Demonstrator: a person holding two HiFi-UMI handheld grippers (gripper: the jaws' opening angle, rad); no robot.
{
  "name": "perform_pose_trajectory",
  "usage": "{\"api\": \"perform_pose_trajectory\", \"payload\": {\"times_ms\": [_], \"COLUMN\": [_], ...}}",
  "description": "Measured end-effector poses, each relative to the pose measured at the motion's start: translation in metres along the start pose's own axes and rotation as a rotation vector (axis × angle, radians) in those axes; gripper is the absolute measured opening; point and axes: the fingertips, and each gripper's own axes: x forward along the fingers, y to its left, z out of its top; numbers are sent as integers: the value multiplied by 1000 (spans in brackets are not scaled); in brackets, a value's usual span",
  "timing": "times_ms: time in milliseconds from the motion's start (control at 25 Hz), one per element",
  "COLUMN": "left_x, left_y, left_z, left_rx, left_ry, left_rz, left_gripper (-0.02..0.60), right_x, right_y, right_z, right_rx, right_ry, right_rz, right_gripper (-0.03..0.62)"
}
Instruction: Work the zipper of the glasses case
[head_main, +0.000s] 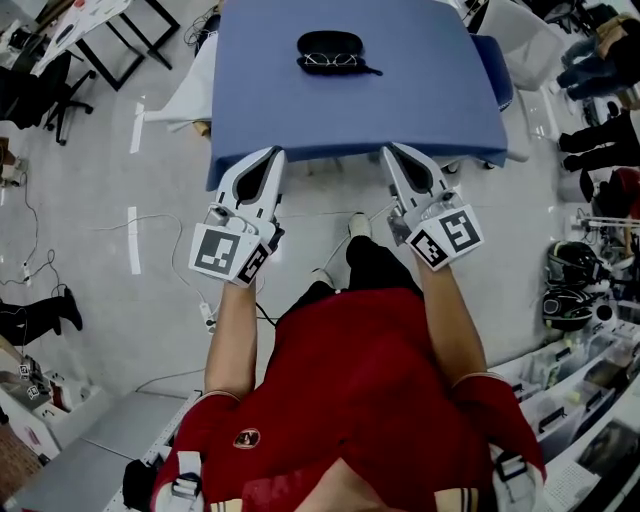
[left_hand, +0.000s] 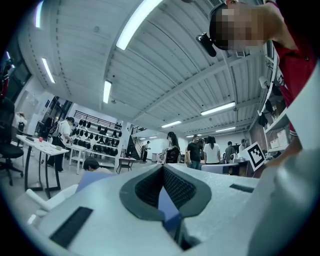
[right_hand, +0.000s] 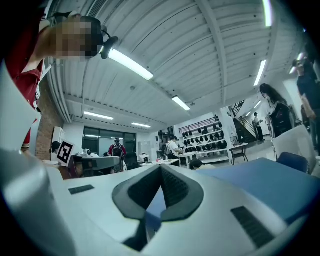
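The glasses case (head_main: 330, 50) lies at 12 o'clock on the blue tabletop (head_main: 410, 100), near its far edge and well apart from both grippers. It is a black oval shell, open, with a pair of thin-framed glasses (head_main: 330, 59) resting inside, and a thin dark tail (head_main: 372, 71) trails from its 3 o'clock end. Only bare, smooth, matte blue surface lies between the case and the grippers. The left gripper (head_main: 277, 153) and the right gripper (head_main: 388, 150) sit at 6 o'clock, level, their white plastic tips over the tabletop's near edge. Each carries a cube with black-and-white square markers. Both are clenched on nothing: the dark, ribbed fingers (left_hand: 147, 190) of the left meet in a point, and so do those of the right gripper (right_hand: 160, 169). Around the tabletop the floor (head_main: 90, 200) is pale grey, with white tape strips (head_main: 133, 240) and loose cables at 9 o'clock, a black office chair (head_main: 45, 95) at 10 o'clock and round helmets (head_main: 570, 265) at 4 o'clock. The person wears a red shirt (head_main: 360, 400).
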Motion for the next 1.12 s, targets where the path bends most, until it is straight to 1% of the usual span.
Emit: {"api": "perform_pose_trajectory", "payload": {"times_ms": [120, 240, 440, 640, 880, 1120], "left_x": [10, 29, 59, 105, 164, 217], "left_y": [10, 17, 39, 61, 87, 110], "left_z": [1, 1, 2, -2, -10, -21], "left_rx": [11, 28, 58, 75, 95, 132], "left_ry": [4, 11, 32, 59, 91, 134], "left_rz": [10, 17, 55, 85, 128, 169], "left_gripper": [8, 8, 8, 8, 8, 8], "right_x": [12, 24, 53, 86, 121, 153], "right_y": [-10, -30, -63, -103, -155, -193], "right_z": [-2, -1, 2, 5, -2, -13], "right_rx": [-4, -15, -47, -80, -84, -100], "right_ry": [-3, -11, -17, -5, 28, 75], "right_rz": [10, 15, 43, 80, 124, 196], "right_gripper": [-6, -6, -6, -6, -6, -6]}}
